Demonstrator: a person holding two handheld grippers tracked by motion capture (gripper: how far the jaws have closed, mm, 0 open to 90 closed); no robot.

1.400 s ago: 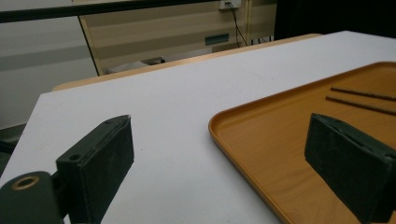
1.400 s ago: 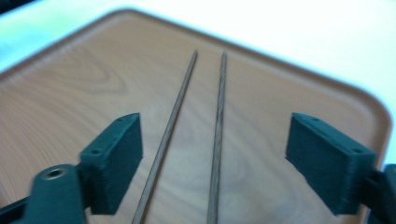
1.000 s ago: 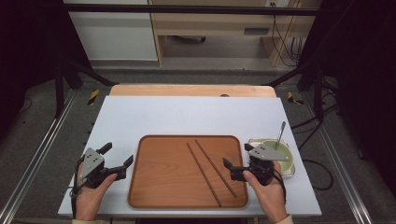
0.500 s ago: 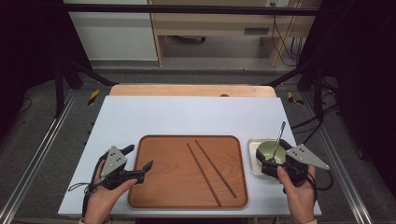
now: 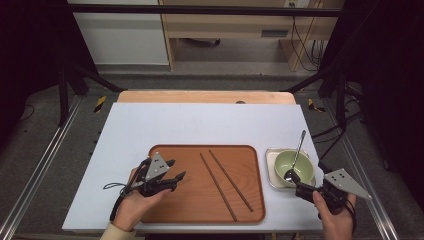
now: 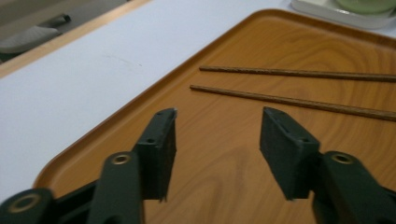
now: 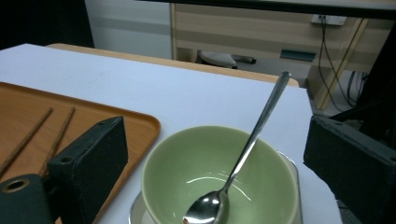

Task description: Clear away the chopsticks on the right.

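A white table top [image 5: 200,125] is seen in the high view, with a wooden tray [image 5: 200,210] laid on its near half. Two chopsticks [image 5: 227,180] are found lying on the tray, side by side and slightly apart, running diagonally from its middle toward the near right corner. Just right of the tray, a small pale square dish [image 5: 271,156] is set on the table, and a green bowl [image 5: 287,161] stands in it. A metal spoon [image 5: 296,155] is rested in the bowl, its head down on the near side and its handle leaned over the far rim. The left gripper [image 5: 175,176] is held over the left part of the tray, pointed toward the chopsticks; in the left gripper view its jaws are seen spread wide with nothing between them, the chopsticks [image 6: 289,88] lying beyond. The right gripper [image 5: 295,186] is held at the near rim of the bowl; in the right gripper view its jaws are spread wide to either side of the bowl [image 7: 219,182], and nothing is gripped.
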